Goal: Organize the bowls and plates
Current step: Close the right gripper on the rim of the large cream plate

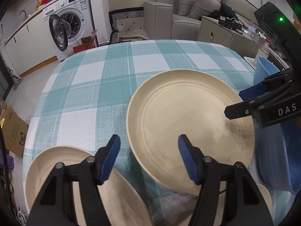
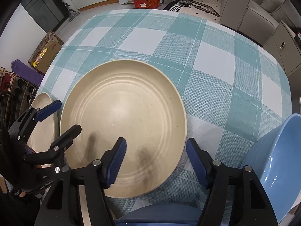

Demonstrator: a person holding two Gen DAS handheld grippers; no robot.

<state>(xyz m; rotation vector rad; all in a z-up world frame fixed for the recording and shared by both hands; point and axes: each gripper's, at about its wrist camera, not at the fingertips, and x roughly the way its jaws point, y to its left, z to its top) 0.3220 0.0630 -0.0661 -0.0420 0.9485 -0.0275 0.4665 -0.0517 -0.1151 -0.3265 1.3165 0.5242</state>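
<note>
A large cream plate lies flat on the checked tablecloth. My left gripper hangs over the plate's left rim, one finger outside the rim and one above the plate's inside. My right gripper straddles the opposite rim the same way. Both stand partly open, and I see no pad pressing on the plate. A second cream plate lies to the left, under the left gripper. A light blue bowl stands to the right.
The table with its teal and white cloth stretches away beyond the plate. Another blue bowl stands at its right edge. Past the table are a washing machine, a grey sofa and a low cabinet.
</note>
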